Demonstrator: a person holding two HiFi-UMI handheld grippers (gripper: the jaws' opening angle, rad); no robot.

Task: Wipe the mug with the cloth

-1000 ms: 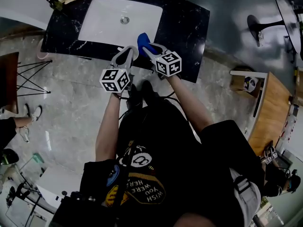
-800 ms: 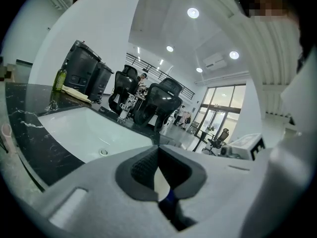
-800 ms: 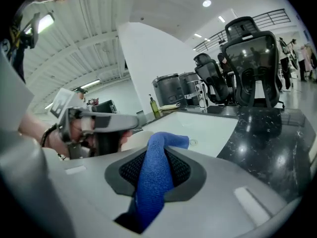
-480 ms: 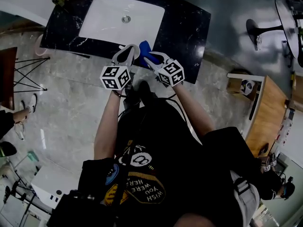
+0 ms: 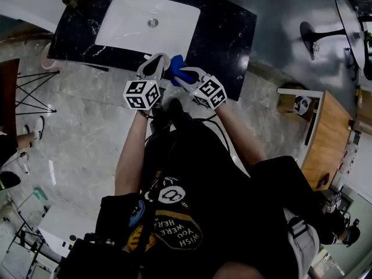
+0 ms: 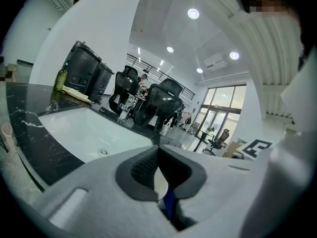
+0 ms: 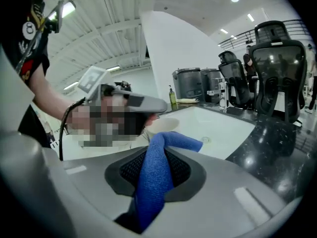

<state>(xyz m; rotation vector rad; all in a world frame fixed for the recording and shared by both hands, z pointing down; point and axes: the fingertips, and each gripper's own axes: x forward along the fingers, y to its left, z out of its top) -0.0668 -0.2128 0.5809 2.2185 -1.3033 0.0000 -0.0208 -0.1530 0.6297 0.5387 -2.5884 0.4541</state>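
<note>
Left gripper (image 6: pixel 158 177) is clamped on the pale mug (image 7: pixel 161 127), held over the front edge of the counter (image 5: pixel 226 34) near the sink (image 5: pixel 145 25). Right gripper (image 7: pixel 154 170) pinches the blue cloth (image 7: pixel 171 142), whose folded tip is just beside the mug.

The person wears a black short-sleeved T-shirt (image 5: pixel 197 161) with a yellow-and-white print. The left gripper (image 5: pixel 161 58) and right gripper (image 5: pixel 179 73) are pale grey, each with a black-and-white marker cube (image 5: pixel 142 95) and dark textured pads (image 7: pixel 130 170).
</note>
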